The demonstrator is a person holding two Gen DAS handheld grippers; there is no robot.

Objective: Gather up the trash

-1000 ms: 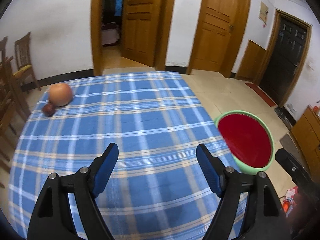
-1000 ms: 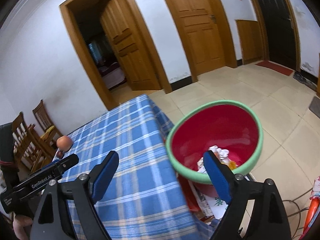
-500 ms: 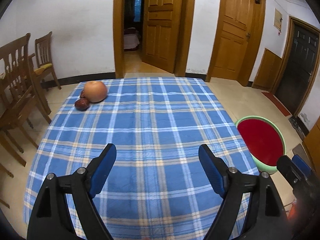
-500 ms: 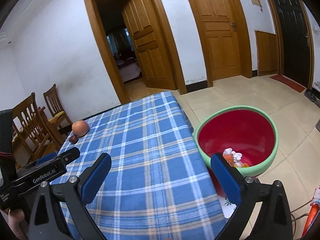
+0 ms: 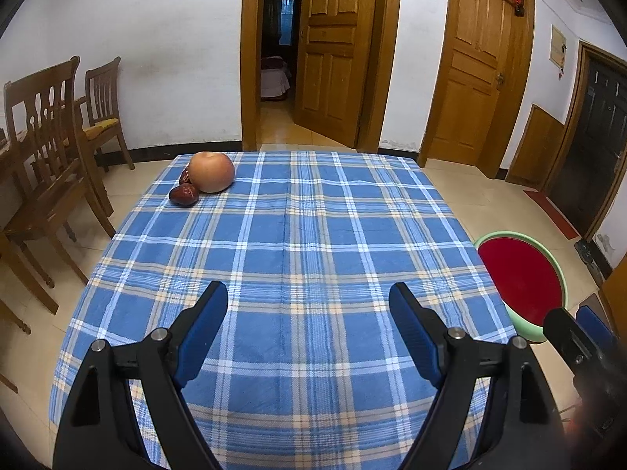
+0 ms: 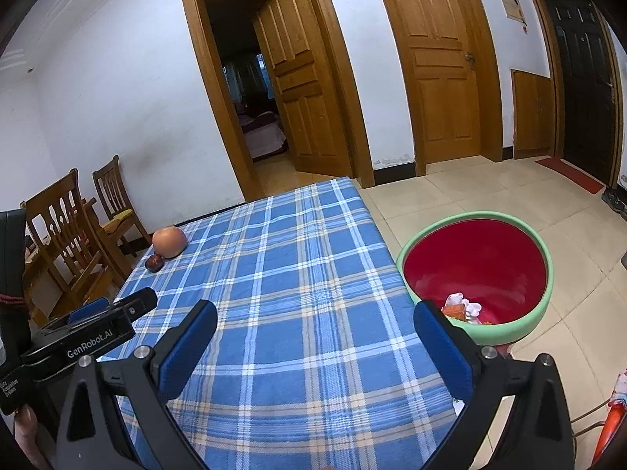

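A green-rimmed basin, red inside (image 6: 476, 258), stands on the floor by the table's right edge. White crumpled paper and an orange wrapper (image 6: 461, 305) lie in its bottom. In the left wrist view only the basin's (image 5: 517, 274) red wall shows. My right gripper (image 6: 314, 310) hangs open over the near right part of the blue plaid tablecloth (image 6: 305, 266), nothing between its blue pads. My left gripper (image 5: 306, 291) is open over the cloth's (image 5: 313, 227) near middle, also with nothing in it. Each gripper shows in the other's view: left (image 6: 98, 333), right (image 5: 580, 337).
An apple (image 5: 211, 172) and dark red dates (image 5: 183, 195) sit at the table's far left corner, also seen as apple (image 6: 169, 242) and date (image 6: 154, 262). Wooden chairs (image 5: 47, 149) stand left of the table. Tiled floor and wooden doors lie beyond.
Both views swung left and pulled back, so the basin slid rightward in them and more of the table shows. The right gripper's jaws spread wider.
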